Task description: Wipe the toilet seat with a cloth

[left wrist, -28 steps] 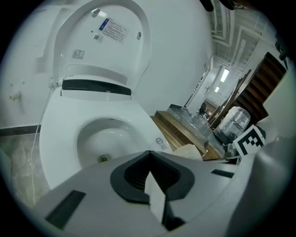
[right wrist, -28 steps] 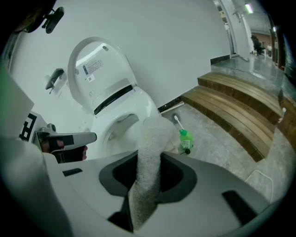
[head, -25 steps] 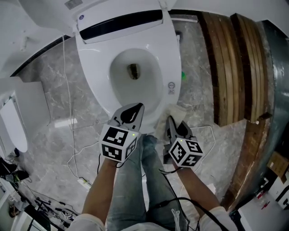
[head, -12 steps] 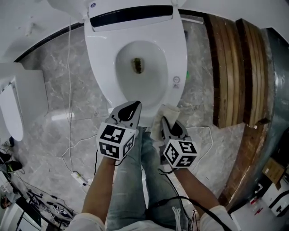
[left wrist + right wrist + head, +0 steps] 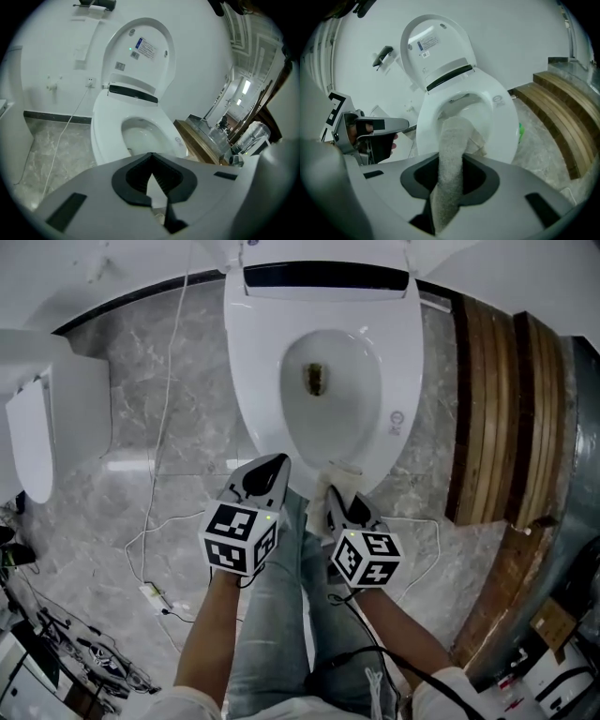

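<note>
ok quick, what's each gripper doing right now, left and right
Left gripper: shut, nothing between its jaws.
Right gripper: shut on the cloth.

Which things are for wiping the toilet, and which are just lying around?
For the job: seat, cloth.
Just lying about: cable, planks.
</note>
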### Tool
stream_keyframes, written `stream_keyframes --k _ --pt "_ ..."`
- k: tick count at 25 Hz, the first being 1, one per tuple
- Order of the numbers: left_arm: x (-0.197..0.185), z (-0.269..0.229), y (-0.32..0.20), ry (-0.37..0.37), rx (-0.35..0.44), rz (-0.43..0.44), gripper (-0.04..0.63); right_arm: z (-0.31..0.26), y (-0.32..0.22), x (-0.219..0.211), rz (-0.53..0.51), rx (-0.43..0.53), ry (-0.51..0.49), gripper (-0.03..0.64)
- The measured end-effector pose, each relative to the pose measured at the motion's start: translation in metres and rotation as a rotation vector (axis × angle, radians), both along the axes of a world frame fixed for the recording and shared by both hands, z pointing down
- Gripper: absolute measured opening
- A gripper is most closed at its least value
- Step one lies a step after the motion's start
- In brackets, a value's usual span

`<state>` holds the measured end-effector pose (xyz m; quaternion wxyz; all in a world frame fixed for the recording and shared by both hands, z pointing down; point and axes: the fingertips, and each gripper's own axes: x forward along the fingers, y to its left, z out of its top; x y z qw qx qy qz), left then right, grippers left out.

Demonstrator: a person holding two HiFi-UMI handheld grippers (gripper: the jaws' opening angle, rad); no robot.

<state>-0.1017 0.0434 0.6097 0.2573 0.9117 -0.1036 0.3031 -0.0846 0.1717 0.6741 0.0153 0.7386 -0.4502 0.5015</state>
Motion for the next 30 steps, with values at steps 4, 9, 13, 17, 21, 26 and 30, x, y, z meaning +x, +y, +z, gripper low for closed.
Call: stream_keyframes --k 4,9,13,17,21,26,30 --pt "-0.016 -0.001 -0.019 0.0 0.001 -0.057 0.011 0.001 -0.023 -0.01 -0.045 -0.008 -0.009 0.1" --pt "-0.032 0.0 -0.041 0.016 -0.009 -0.105 0.011 0.003 -0.046 -0.009 -0.044 -0.025 -0.011 0.101" --pt "-0.042 0.004 -0.058 0.026 -0.03 -0.154 0.011 0.001 -0.068 -0.006 -0.027 -0.025 -0.023 0.101" --pt "-0.046 0.009 -0.072 0.017 -0.045 -0.191 0.011 0.0 -0.096 -0.001 -0.026 -0.021 -0.017 0.1" --pt "-0.046 0.01 -0.088 0.009 -0.051 -0.206 0.011 -0.001 -0.121 0.001 -0.038 -0.017 -0.02 0.1" --pt "-0.038 0.008 -0.11 0.004 -0.046 -0.218 0.011 -0.002 -0.143 0.009 -0.043 -0.006 -0.025 0.101" --pt "-0.029 0.007 -0.123 0.001 -0.044 -0.215 0.011 -0.003 -0.158 0.014 -0.011 0.007 -0.036 0.1"
